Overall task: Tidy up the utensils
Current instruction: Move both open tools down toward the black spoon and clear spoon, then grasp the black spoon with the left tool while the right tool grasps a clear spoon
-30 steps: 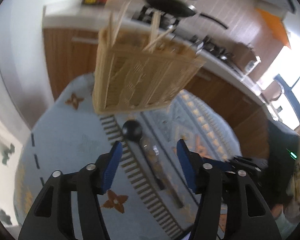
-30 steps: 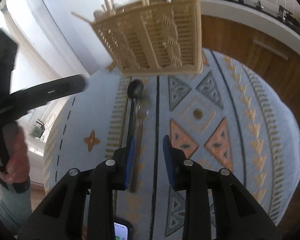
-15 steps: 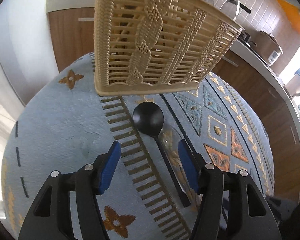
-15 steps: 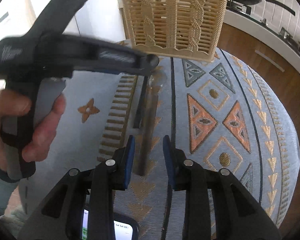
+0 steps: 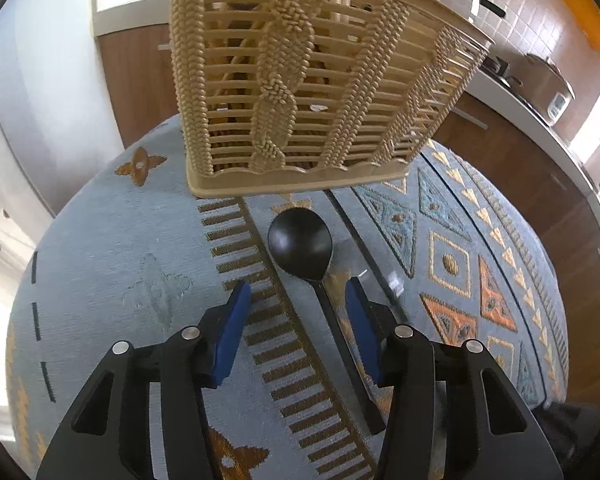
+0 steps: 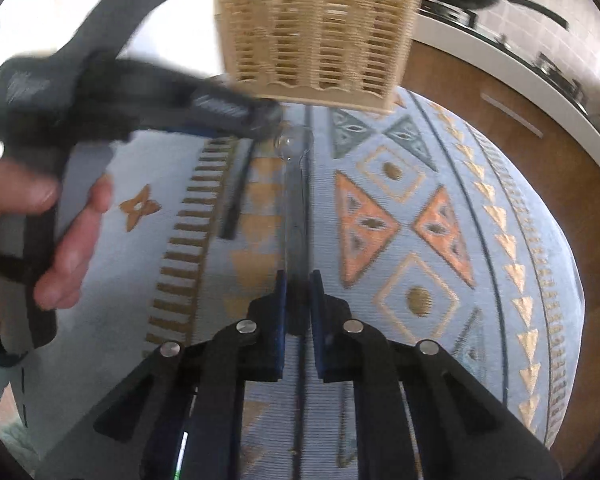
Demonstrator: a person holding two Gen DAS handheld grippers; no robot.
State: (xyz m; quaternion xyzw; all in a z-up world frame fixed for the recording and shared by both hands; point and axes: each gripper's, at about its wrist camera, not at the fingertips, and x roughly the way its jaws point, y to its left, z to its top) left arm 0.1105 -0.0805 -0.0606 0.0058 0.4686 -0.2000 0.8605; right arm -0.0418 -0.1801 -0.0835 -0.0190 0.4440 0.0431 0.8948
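Note:
A beige woven basket [image 5: 300, 92] holding wooden utensils stands at the far side of the table; it also shows in the right wrist view [image 6: 316, 36]. A black spoon [image 5: 302, 244] lies in front of it, bowl toward the basket. A clear plastic spoon [image 6: 296, 200] lies beside it on the right. My left gripper [image 5: 296, 300] is open, low over the black spoon's neck. My right gripper [image 6: 298, 280] is nearly closed around the clear spoon's handle; whether the pads touch it is unclear.
A round table with a blue patterned cloth [image 5: 140, 280] carries everything. The left gripper and the hand holding it [image 6: 60, 152] fill the left of the right wrist view. Wooden cabinets and a counter with pans [image 5: 520, 92] lie behind.
My left gripper has come down and forward over the black spoon. My right gripper has moved forward onto the clear spoon's handle and narrowed around it.

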